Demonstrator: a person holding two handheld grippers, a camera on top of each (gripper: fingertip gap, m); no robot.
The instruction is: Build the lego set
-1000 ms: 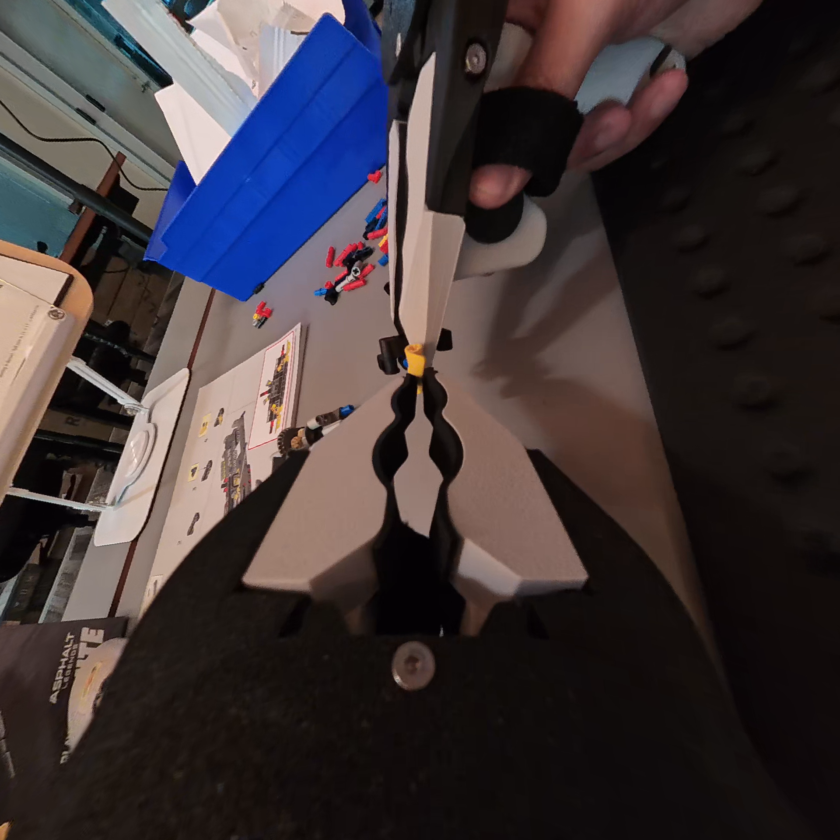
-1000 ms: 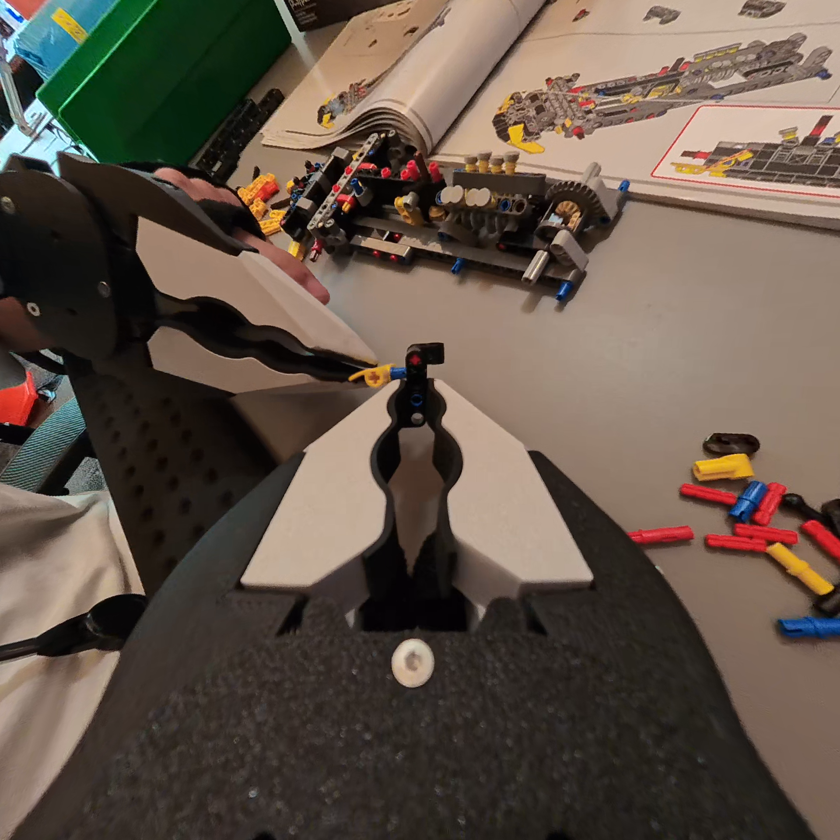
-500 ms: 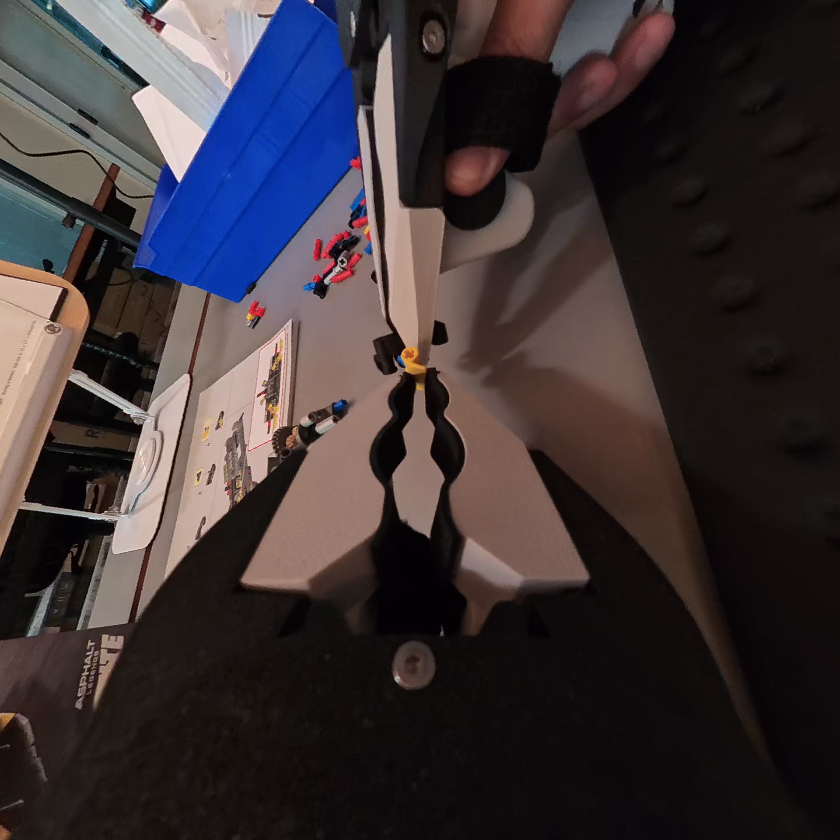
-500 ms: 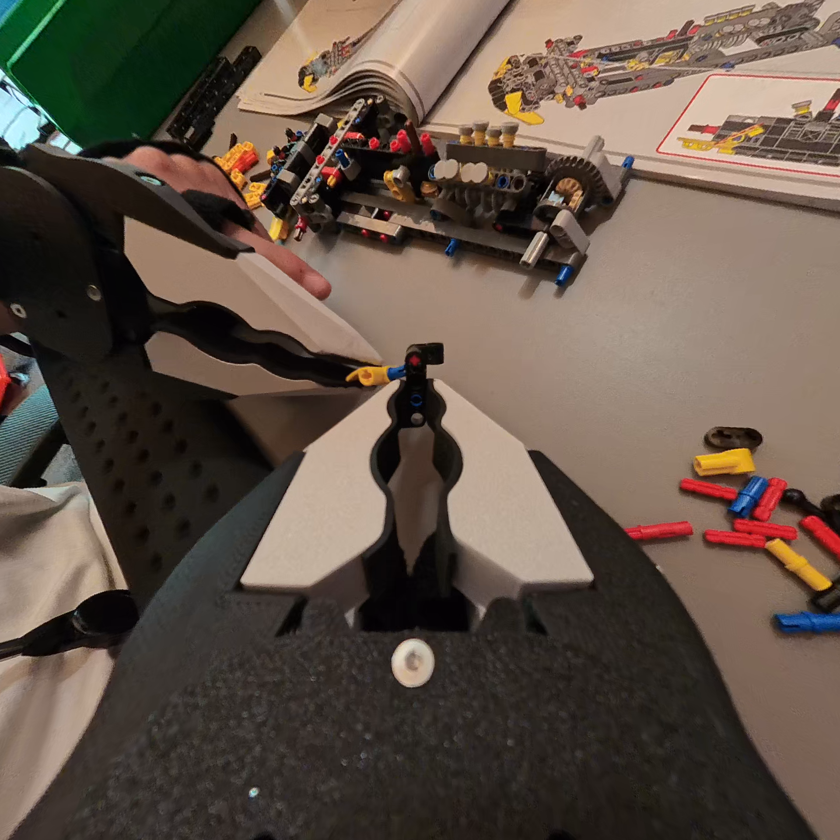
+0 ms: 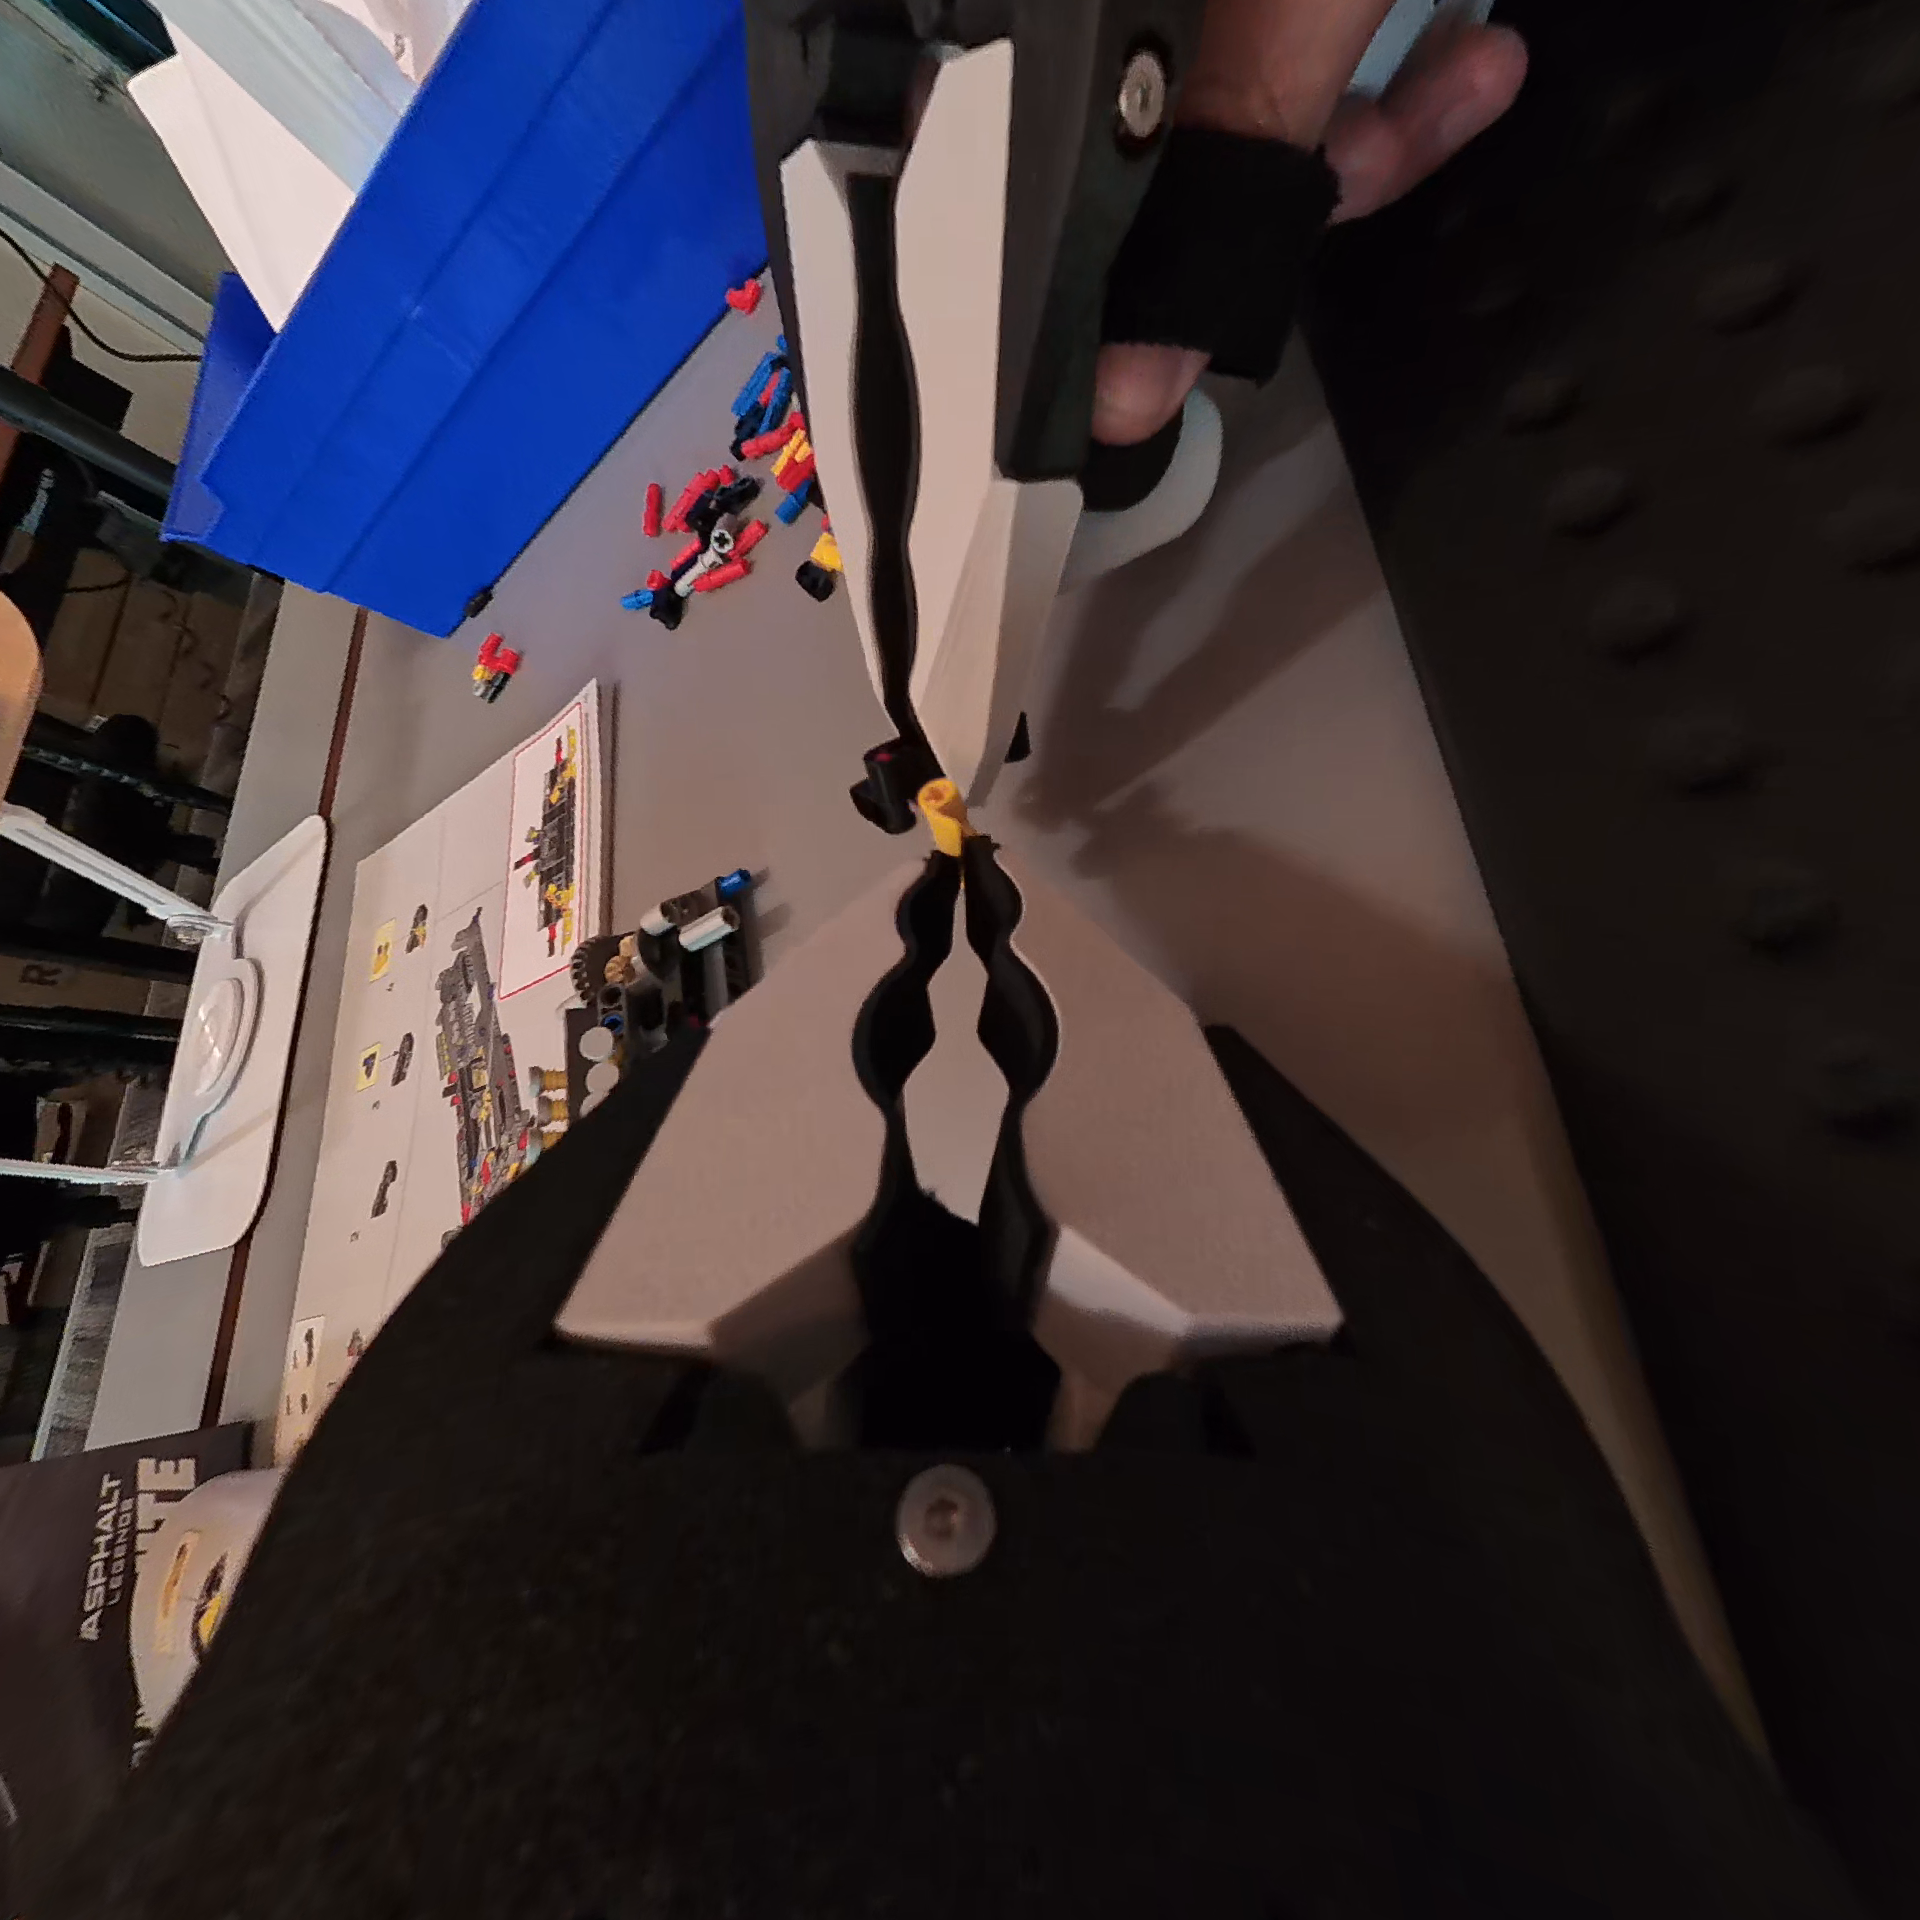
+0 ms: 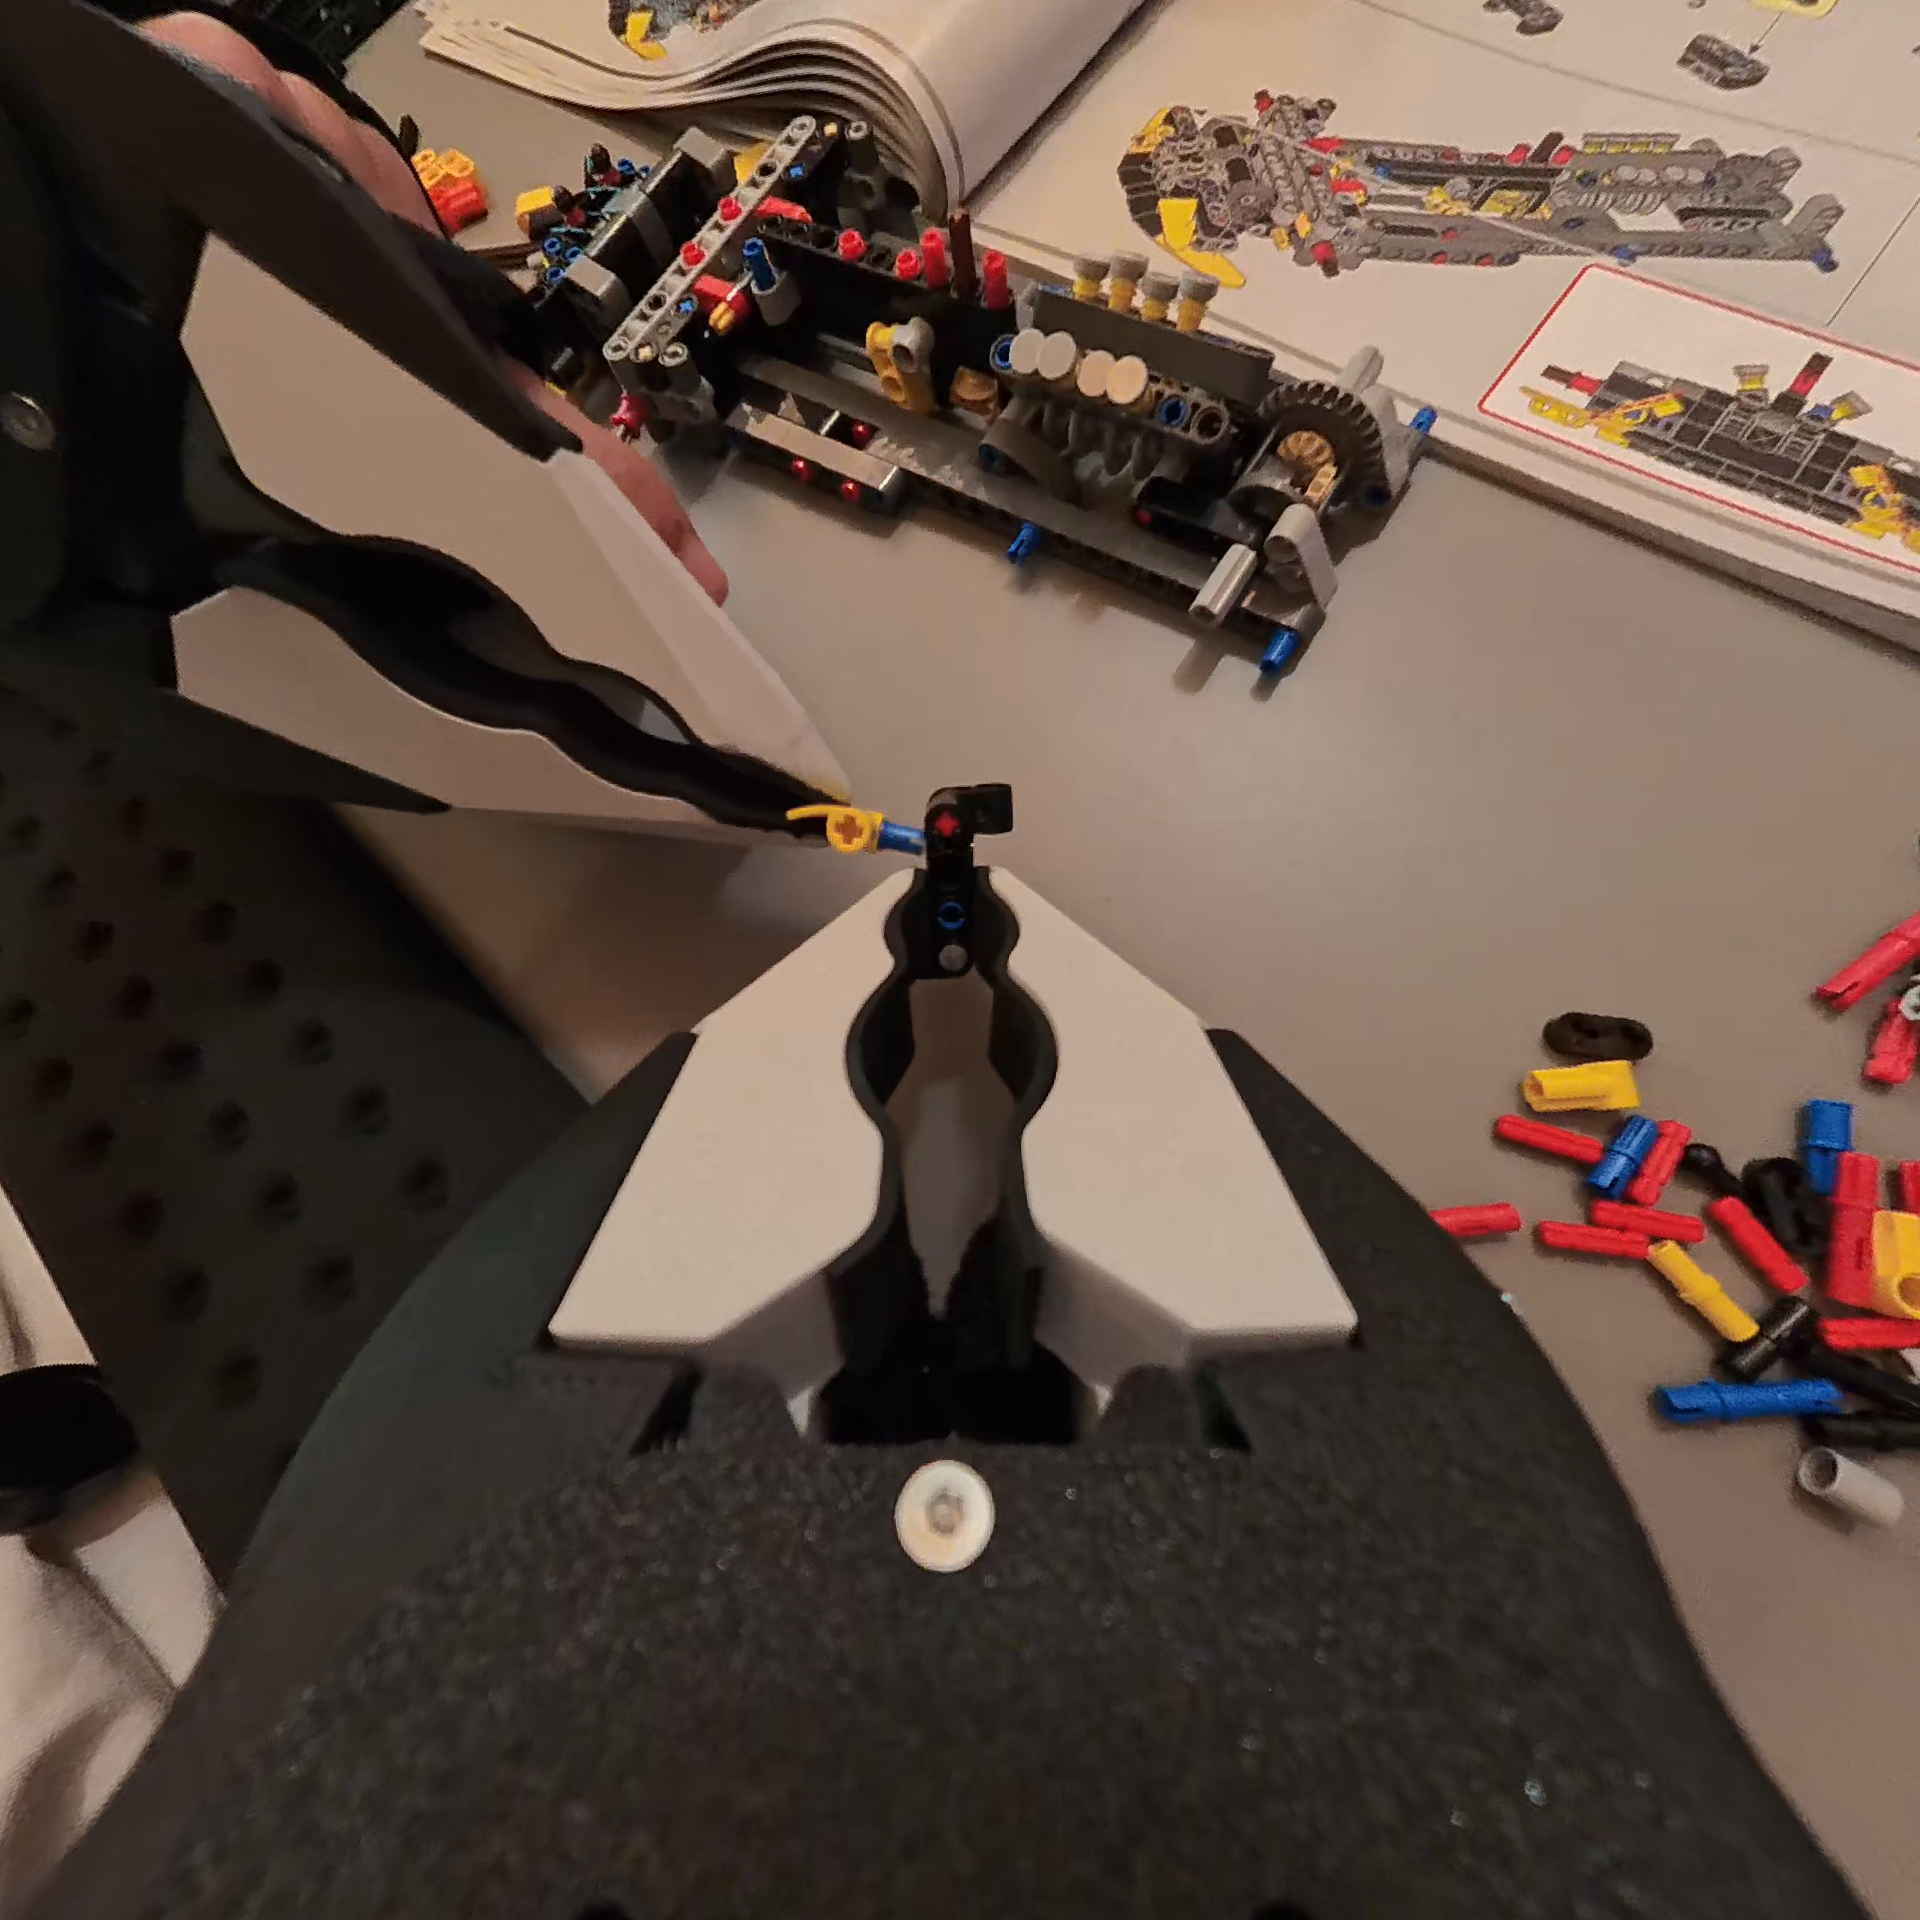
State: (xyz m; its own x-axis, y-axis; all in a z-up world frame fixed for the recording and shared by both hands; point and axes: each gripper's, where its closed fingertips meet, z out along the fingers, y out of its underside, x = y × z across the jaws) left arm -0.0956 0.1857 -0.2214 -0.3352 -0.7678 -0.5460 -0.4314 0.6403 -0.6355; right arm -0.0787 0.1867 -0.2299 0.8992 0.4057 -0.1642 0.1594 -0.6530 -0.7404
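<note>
Right claw point(image 6: 948, 914) clamped on small black angled lego beam point(image 6: 961, 862), held upright above grey desk point(image 6: 1455, 779). Left claw point(image 6: 821, 816) pinches yellow connector with blue pin point(image 6: 854, 829), pin tip touching beam. Long grey-black partly built lego chassis point(image 6: 987, 405) beyond, beside open instruction booklet point(image 6: 1558, 125). Loose red, blue, yellow pins point(image 6: 1714, 1247) at right.

From my left wrist view, the partly built chassis point(image 5: 665, 966) sits mostly behind my own gripper body, and the blue bin point(image 5: 447, 343) runs off the top edge. In the right wrist view, the pile of loose pins point(image 6: 1766, 1236) near the table's point(image 6: 1455, 790) right side and the open instruction booklet point(image 6: 1558, 208) are cut by the frame. How far the black connector point(image 6: 951, 894) reaches between the right gripper's pads I can't tell.
</note>
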